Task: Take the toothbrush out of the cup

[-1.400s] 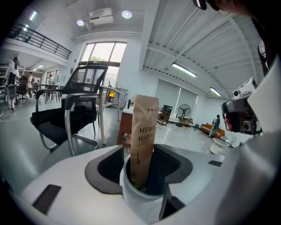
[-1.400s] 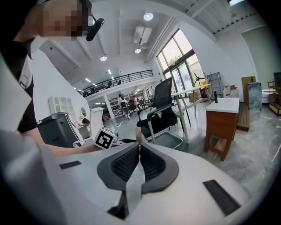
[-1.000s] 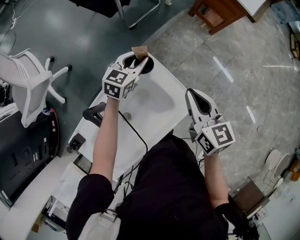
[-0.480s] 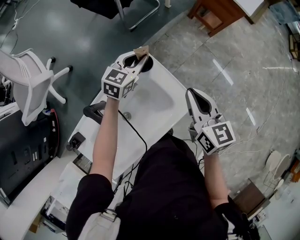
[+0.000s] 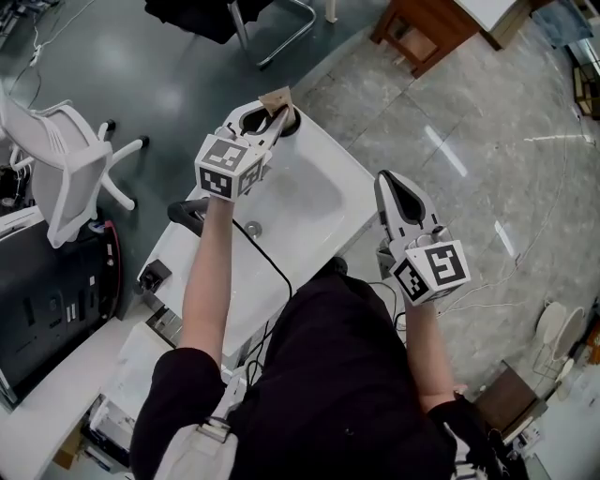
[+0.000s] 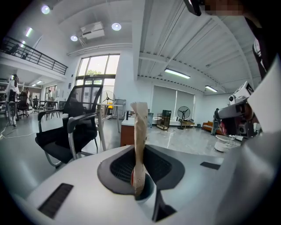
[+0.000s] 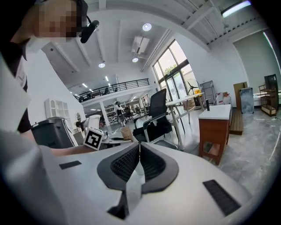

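- Left claw point(image 6: 139, 176) at far end of white tabletop point(image 5: 323, 192), closing on toothbrush point(image 6: 140, 140); pads against its sides, tan paper-like sleeve pinched between them.
- Toothbrush upright, long axis near vertical with a slight lean; flared top well above the pads, lower end down in the mouth of the blue-rimmed cup point(image 6: 148, 195).
- Cup directly beneath the left claw; a red patch shows at its rim beside the brush, identity unclear.
- Judged: withdrawal under way, lower end not yet clear of the rim; coming move turns on a straight pull upward along the brush's axis, so the tip does not catch and tip the cup.
- Right claw point(image 7: 139, 151) pressed together, nothing between the pads; off the tabletop's right edge, well apart from cup, so left hand far nearer.
- Around: black cable point(image 5: 274, 272) trailing across tabletop, white office chair point(image 5: 58, 173) on floor beyond, wooden cabinet point(image 5: 427, 28) farther off. Nothing seen above the cup to block the lift.
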Demonstrator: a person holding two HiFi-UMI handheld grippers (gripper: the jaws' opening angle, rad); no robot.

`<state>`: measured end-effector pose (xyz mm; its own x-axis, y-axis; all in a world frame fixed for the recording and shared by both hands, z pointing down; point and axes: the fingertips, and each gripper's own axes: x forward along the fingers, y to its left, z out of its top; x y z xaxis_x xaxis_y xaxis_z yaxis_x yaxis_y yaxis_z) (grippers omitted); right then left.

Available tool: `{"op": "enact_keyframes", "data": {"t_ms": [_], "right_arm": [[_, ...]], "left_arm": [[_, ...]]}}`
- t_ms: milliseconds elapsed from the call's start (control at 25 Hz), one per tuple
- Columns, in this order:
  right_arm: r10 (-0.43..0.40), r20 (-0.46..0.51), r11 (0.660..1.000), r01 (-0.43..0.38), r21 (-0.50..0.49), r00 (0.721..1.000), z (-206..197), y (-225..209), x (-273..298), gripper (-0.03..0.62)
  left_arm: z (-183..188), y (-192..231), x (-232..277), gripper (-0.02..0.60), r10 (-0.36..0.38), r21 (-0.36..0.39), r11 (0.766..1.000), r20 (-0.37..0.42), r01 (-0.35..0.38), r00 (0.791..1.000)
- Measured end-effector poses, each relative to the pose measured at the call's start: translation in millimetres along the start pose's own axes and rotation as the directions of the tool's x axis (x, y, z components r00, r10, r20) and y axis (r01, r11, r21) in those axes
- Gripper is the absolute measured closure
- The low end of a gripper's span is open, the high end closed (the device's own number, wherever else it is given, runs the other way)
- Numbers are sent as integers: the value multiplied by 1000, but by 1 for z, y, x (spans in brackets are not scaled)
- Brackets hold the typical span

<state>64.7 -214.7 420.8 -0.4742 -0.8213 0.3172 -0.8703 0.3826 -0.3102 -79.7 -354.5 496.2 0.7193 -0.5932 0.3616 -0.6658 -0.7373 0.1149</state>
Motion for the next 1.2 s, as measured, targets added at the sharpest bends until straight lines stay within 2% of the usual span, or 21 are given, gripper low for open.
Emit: {"op": "enact_keyframes", "data": {"t_ms": [600, 960, 1200], "right_arm": [[35, 113, 999, -33, -17, 993, 22, 5, -45, 562], [69, 167, 997, -64, -33, 984, 24, 8, -93, 562], [87, 188, 996, -83, -27, 978, 20, 9, -124, 562]], "left_arm": [[77, -40, -51, 518, 73, 108, 990, 138, -88, 988], [88, -99, -87, 520, 94, 74, 991, 186, -109, 978], [81, -154, -100, 520, 49, 54, 997, 175, -59, 983]]}}
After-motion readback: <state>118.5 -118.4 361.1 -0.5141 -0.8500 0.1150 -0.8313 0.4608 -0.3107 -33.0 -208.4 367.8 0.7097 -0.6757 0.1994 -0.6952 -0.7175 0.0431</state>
